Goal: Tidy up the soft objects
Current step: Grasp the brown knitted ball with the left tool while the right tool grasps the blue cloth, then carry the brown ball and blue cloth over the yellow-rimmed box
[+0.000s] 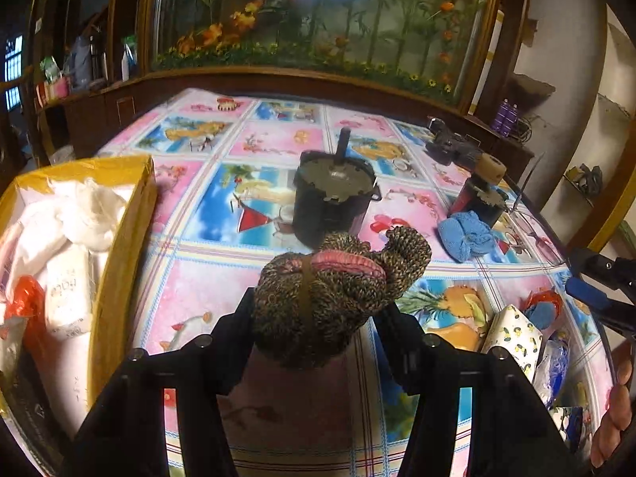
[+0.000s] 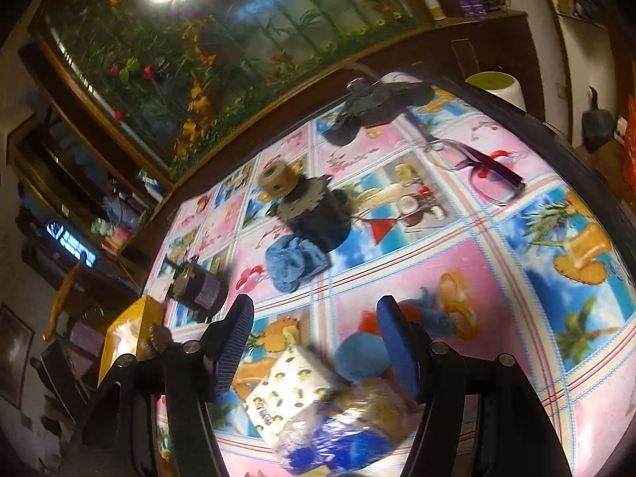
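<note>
My left gripper [image 1: 318, 318] is shut on a brown speckled knitted bundle [image 1: 338, 282] with a pink rim, held above the table. A yellow box [image 1: 123, 214] with white soft items stands to its left. A blue cloth [image 1: 467, 234] lies at the right, and also shows in the right wrist view [image 2: 294, 264]. My right gripper [image 2: 316, 342] is open, above a lemon-print tissue pack [image 2: 294, 389], a blue round item [image 2: 357, 361] and a clear bag [image 2: 349, 433]. The right gripper shows at the left wrist view's right edge [image 1: 596, 290].
A black cylindrical motor [image 1: 334, 198] stands mid-table, a second one [image 2: 314, 214] near the blue cloth, a third [image 2: 198, 286] by the yellow box [image 2: 131, 334]. Glasses [image 2: 477, 167] and a dark tool [image 2: 369, 107] lie at the far side. Patterned tablecloth [image 1: 206, 290].
</note>
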The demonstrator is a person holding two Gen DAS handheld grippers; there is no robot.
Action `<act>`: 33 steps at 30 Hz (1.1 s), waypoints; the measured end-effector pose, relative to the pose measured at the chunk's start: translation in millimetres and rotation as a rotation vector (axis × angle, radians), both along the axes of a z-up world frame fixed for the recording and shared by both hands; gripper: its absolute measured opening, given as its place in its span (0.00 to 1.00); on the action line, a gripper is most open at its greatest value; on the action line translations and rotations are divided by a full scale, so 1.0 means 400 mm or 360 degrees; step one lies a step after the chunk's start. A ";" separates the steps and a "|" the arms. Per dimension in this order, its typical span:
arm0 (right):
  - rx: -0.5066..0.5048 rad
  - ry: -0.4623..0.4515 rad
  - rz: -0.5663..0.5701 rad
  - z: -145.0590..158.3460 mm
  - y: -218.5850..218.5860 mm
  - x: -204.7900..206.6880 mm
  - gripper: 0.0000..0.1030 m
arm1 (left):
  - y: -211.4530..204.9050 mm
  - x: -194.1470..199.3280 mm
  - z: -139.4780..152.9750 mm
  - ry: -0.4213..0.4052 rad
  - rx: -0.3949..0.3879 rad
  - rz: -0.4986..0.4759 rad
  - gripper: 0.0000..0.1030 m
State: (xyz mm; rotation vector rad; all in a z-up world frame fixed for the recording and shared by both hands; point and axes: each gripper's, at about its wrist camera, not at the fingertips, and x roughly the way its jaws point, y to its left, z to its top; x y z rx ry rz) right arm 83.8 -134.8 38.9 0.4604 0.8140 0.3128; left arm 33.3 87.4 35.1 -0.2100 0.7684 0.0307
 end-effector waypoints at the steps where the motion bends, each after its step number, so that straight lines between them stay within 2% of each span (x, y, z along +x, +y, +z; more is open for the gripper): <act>1: -0.0028 0.0007 0.0019 0.010 0.017 0.011 0.66 | 0.008 0.003 -0.004 0.0015 -0.0021 -0.0001 0.54; 3: -0.0090 -0.0001 0.0040 0.033 0.055 0.030 0.67 | 0.014 0.003 -0.002 0.0014 -0.0025 0.0006 0.54; 6: -0.0229 0.0013 0.0075 0.051 0.119 0.078 0.72 | 0.019 -0.003 0.005 -0.0010 -0.0021 0.0005 0.54; 13: -0.0496 0.0161 0.0057 -0.014 0.203 0.189 0.72 | 0.030 -0.001 0.000 0.0013 -0.0044 0.0007 0.54; 17: -0.0557 0.0222 0.0041 -0.043 0.217 0.233 0.71 | 0.029 0.000 0.000 0.0012 -0.0040 -0.0006 0.54; 18: -0.0575 0.0230 0.0044 -0.050 0.222 0.242 0.71 | 0.027 0.000 -0.001 0.0013 -0.0038 -0.0011 0.54; 19: -0.0595 0.0241 0.0054 -0.057 0.227 0.247 0.66 | 0.026 0.001 -0.002 0.0014 -0.0037 -0.0016 0.54; 21: -0.0574 0.0286 0.0087 -0.079 0.230 0.255 0.55 | 0.023 0.003 -0.004 0.0020 -0.0036 -0.0024 0.54; 22: -0.0524 0.0279 0.0094 -0.085 0.225 0.252 0.46 | 0.024 0.004 -0.005 0.0023 -0.0037 -0.0026 0.54; 25: -0.0510 0.0227 0.0105 -0.077 0.225 0.228 0.33 | 0.022 0.006 -0.006 0.0024 -0.0037 -0.0028 0.54; 33: -0.0382 0.0051 0.0194 0.000 0.227 0.083 0.32 | 0.021 0.007 -0.005 0.0026 -0.0032 -0.0030 0.54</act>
